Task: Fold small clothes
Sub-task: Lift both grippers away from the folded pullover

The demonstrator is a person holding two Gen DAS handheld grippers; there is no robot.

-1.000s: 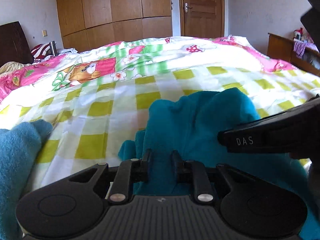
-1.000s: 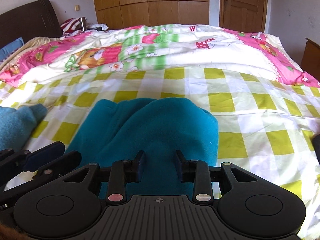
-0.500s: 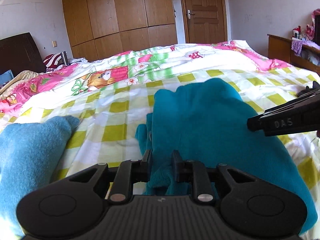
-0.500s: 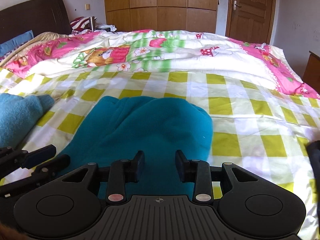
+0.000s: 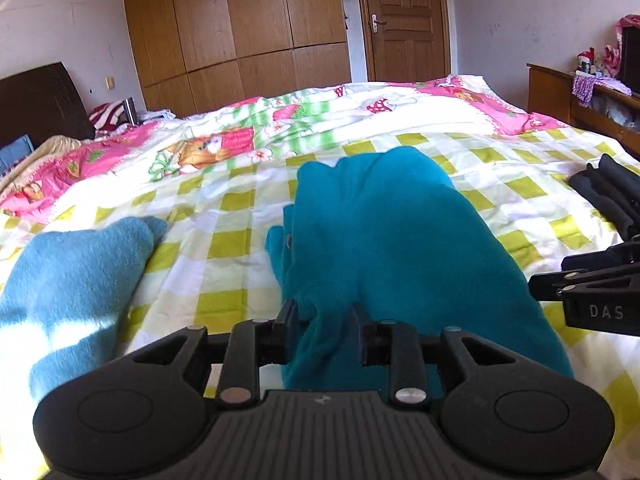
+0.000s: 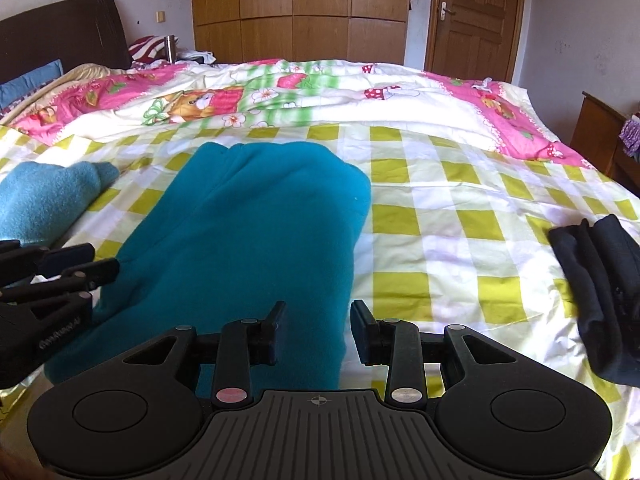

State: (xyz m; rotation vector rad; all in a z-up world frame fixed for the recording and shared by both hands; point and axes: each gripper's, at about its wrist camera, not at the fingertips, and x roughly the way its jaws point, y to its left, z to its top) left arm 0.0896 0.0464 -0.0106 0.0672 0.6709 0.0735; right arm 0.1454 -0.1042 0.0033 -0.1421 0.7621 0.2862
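Since a second ago both grippers have drawn back toward the near edge, bringing a black folded garment (image 6: 596,292) into sight on the right. The left gripper (image 5: 322,316) has its jaws apart with a bunched fold of the teal fleece garment (image 5: 400,240) rising between them; whether they pinch it is hard to tell. The right gripper (image 6: 316,320) stands spread over the fleece's near right edge, gripping nothing. The soft, rounded fleece lies mid-bed on the yellow-checked sheet (image 6: 440,216), a nubby light blue towel (image 5: 72,280) to its left, cut off by the frame. Wooden wardrobes (image 6: 296,8) line the far wall.
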